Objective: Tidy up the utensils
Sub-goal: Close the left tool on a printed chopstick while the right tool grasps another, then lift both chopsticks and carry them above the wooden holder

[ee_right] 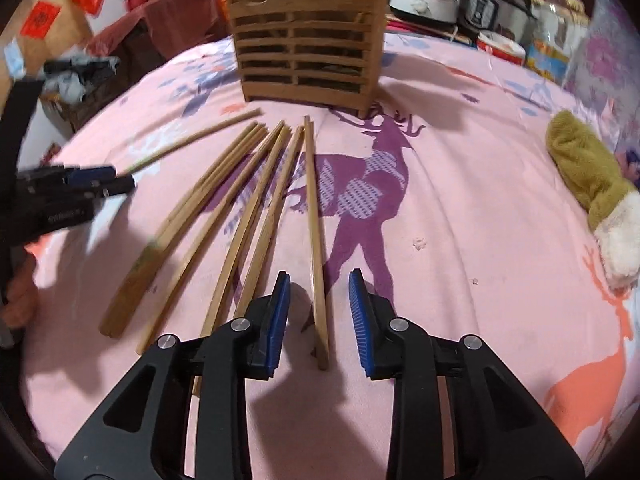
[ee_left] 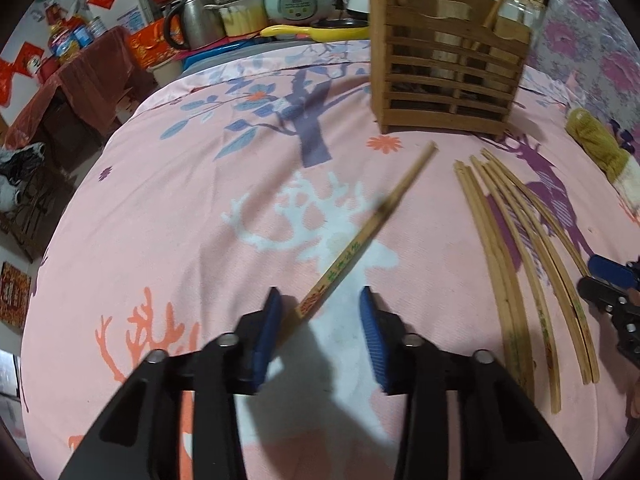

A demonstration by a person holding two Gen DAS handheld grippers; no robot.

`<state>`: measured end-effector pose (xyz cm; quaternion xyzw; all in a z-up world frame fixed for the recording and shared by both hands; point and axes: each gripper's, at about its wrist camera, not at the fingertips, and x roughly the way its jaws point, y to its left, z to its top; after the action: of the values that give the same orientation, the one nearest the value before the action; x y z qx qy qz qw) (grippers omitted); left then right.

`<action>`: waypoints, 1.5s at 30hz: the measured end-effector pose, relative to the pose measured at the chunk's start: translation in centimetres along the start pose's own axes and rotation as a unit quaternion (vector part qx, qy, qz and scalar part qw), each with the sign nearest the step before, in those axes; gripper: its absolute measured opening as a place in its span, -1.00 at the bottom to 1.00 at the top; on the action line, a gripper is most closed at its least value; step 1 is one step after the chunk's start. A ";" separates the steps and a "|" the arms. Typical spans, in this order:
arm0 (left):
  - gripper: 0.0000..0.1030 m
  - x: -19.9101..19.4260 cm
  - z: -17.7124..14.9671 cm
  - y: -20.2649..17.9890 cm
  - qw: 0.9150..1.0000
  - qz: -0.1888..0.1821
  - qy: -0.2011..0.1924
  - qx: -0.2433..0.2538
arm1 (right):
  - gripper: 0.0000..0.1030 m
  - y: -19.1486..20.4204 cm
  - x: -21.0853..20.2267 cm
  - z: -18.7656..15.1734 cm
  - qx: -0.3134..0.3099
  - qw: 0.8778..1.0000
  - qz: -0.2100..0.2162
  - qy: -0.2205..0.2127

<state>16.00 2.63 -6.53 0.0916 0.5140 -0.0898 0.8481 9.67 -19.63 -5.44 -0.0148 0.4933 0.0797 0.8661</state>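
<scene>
both claws point steeply down at the pink tablecloth (ee_right: pixel 460 200) with blue pads part-way apart and gripping nothing: the left gripper (ee_left: pixel 320 336) straddles the printed end of a single chopstick (ee_left: pixel 372 224) that touches only its left pad, and the right gripper (ee_right: pixel 318 312) straddles the outermost chopstick (ee_right: pixel 314 220) of the fanned bundle (ee_right: pixel 224 208), gap showing on both sides. risk, as i judge it: the left stick lies askew and looks blurred, so a squeeze near its very end could make it pivot or skid out; the right pads might also snag the neighbouring stick just beside them. these sticks are thin, hard bamboo, square-shouldered at the thick end and tapering, smooth enough to slip on ribbed rubber. soft cloth underneath gives way, so pressing down may bury them rather than lift them. beyond stands the slatted wooden holder (ee_right: pixel 308 40), upright, open-topped, with a stick or two already in it. a fuzzy olive mitten (ee_right: pixel 584 168) lies well apart.
</scene>
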 end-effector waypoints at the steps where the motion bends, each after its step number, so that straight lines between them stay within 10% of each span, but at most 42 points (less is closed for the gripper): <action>1: -0.44 -0.2 -0.3 -0.1 1.000 -0.007 0.000 0.001 | -0.39 0.1 -0.1 -0.2 -0.004 1.000 -0.003 -0.004; 10: -0.50 -0.4 -0.5 3.1 0.996 -0.067 0.014 -0.066 | -0.40 -1.8 -1.5 -2.2 0.023 0.999 0.021 -0.009; 17: -0.55 -1.4 -2.3 0.5 1.000 -0.015 -0.005 0.001 | -0.42 -1.7 -1.5 -2.3 0.023 1.000 0.016 -0.012; 22: -0.83 -1.9 -3.1 0.1 0.999 -0.026 -0.013 0.018 | -0.86 -1.2 -1.9 -2.8 0.014 1.000 0.011 -0.019; 33: -0.88 -2.2 -3.0 -0.1 0.999 -0.034 -0.021 0.020 | -0.87 -1.0 -1.9 -2.7 0.011 1.000 0.004 -0.024; 45: -0.89 -8.9 -1.2 0.1 0.992 -0.044 -0.116 -0.009 | -0.88 -1.5 -7.9 -1.0 0.032 0.989 -0.006 -0.146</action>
<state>11.00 3.57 0.85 0.0501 0.4167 -0.1329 0.8979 5.08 -22.18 0.71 0.0221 0.3635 0.0596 0.9294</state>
